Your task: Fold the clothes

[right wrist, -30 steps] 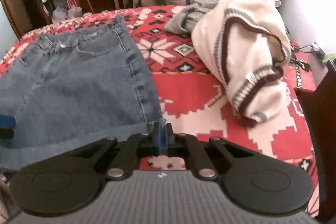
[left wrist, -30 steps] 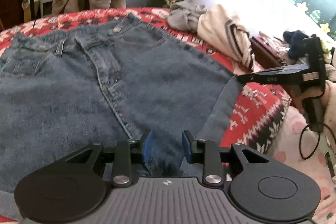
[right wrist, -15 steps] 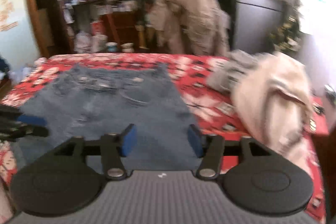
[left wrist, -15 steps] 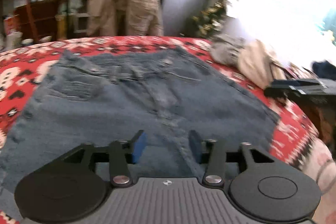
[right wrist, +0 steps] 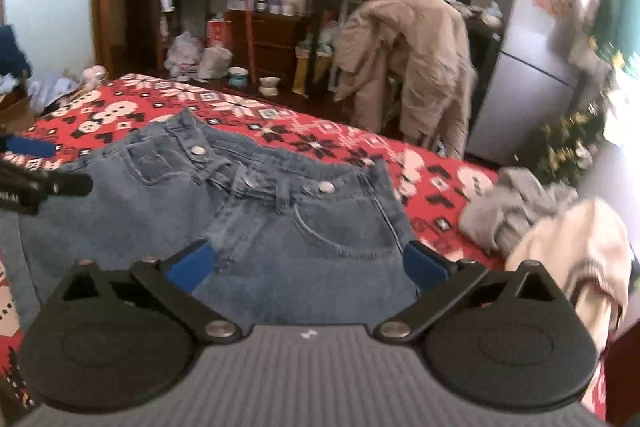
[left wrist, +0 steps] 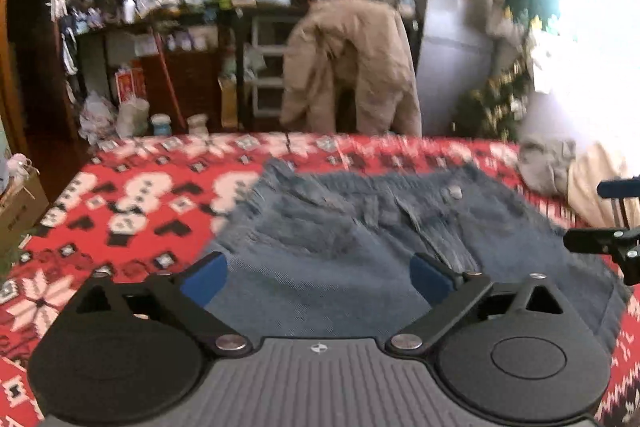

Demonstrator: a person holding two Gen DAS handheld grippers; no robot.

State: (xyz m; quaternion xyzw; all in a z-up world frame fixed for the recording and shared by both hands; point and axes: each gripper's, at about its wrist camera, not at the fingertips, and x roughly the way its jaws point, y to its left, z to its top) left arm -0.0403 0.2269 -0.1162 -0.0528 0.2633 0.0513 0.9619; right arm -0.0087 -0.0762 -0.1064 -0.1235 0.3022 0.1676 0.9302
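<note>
You have one pair of jeans (right wrist: 224,203), stiff blue denim with three metal buttons along the waistband, lying flat on the red patterned blanket (left wrist: 132,203). Your left gripper (left wrist: 318,277) and right gripper (right wrist: 306,265) both hover over it, fingers spread wide, having just been opening, nothing between them. Open blanket lies left of the denim. To the right, one crumpled grey garment (right wrist: 504,207) and one cream knit sweater (right wrist: 576,247) crowd that edge.
</note>
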